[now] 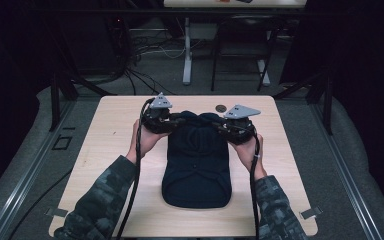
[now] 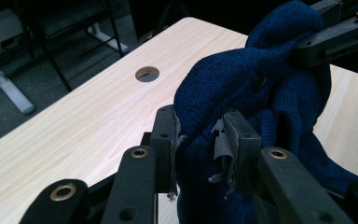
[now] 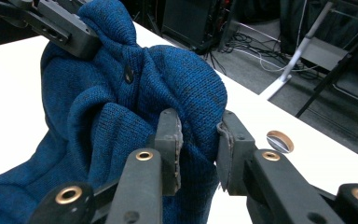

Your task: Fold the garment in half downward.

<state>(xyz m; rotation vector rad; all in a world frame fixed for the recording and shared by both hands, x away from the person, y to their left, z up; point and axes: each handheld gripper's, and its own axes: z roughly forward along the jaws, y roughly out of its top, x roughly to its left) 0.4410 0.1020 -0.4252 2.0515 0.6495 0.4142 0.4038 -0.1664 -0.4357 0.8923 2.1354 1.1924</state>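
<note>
A dark blue knitted garment (image 1: 196, 165) lies lengthwise on the light wooden table (image 1: 110, 145). Its far end is lifted and bunched between both grippers. My left gripper (image 1: 172, 120) is shut on a fold of the knit (image 2: 200, 116) at the garment's far left corner. My right gripper (image 1: 222, 125) is shut on another fold (image 3: 198, 116) at the far right corner. In the left gripper view the right gripper's jaw pinches the cloth at the upper right. A small dark button (image 3: 128, 73) shows on the raised fabric.
A round cable hole (image 1: 221, 108) sits in the table just beyond the garment. Camouflage sleeves (image 1: 100, 200) come in from the near edge. Past the far edge are chair legs, a desk leg (image 1: 187, 55) and loose cables on the floor.
</note>
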